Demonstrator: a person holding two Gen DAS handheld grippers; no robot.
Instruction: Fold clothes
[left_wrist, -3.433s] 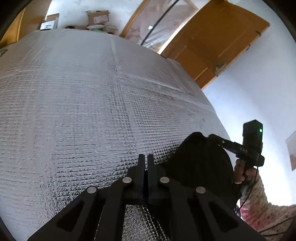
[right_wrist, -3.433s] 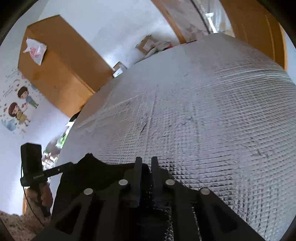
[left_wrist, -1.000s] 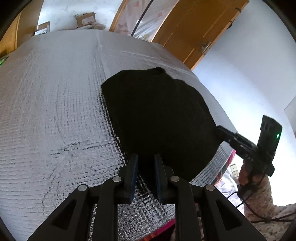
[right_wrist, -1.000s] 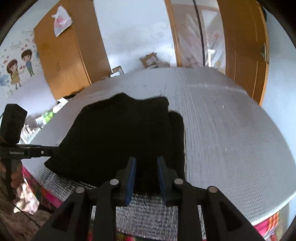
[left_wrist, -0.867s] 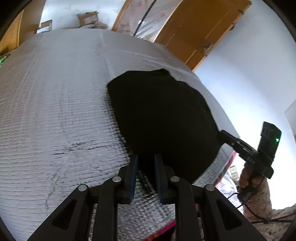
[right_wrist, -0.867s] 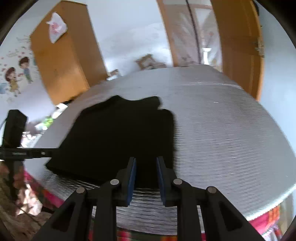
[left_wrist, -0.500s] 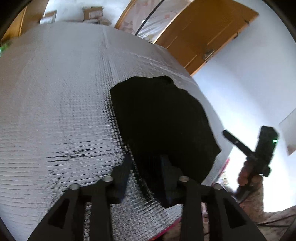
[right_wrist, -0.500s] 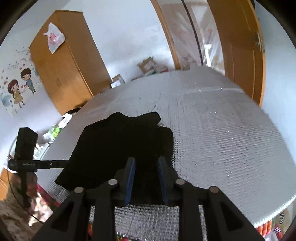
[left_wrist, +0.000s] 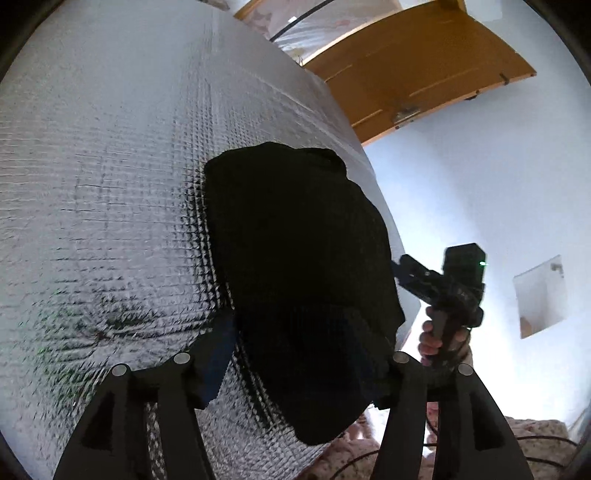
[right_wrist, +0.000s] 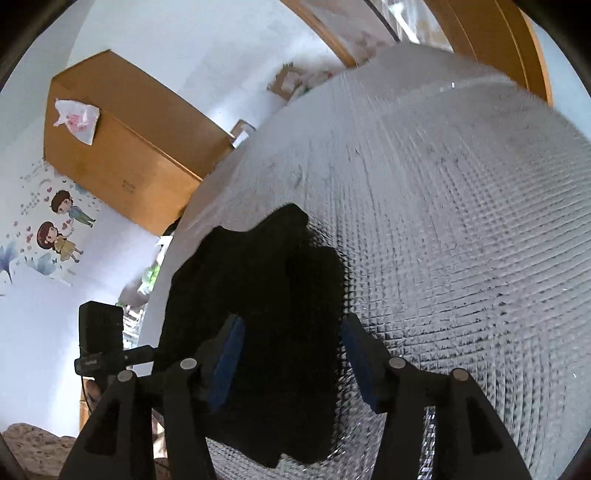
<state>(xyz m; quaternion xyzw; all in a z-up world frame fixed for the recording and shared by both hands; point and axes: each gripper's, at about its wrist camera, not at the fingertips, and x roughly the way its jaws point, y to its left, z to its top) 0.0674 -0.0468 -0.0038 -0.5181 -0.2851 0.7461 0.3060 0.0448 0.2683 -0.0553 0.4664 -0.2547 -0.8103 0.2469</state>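
A black garment (left_wrist: 295, 258) lies spread on the silver quilted table cover (left_wrist: 110, 166), its near edge hanging over the table's front edge. My left gripper (left_wrist: 299, 354) is open, its jaws wide apart just above the garment's near edge. In the right wrist view the same garment (right_wrist: 266, 295) lies under my right gripper (right_wrist: 291, 350), which is also open with blue-padded fingers (right_wrist: 229, 354) spread over the cloth. Each view shows the other hand-held gripper at the side: the right one (left_wrist: 443, 288) and the left one (right_wrist: 107, 350).
A wooden door (left_wrist: 406, 74) stands behind the table's far right. A wooden cupboard (right_wrist: 122, 147) with a cartoon wall sticker (right_wrist: 59, 225) beside it stands to the left. Cardboard boxes (right_wrist: 288, 81) lie on the floor beyond the table.
Both grippers were shut on the garment's near edge and pulled it across the table. Now both have opened and let the cloth go.
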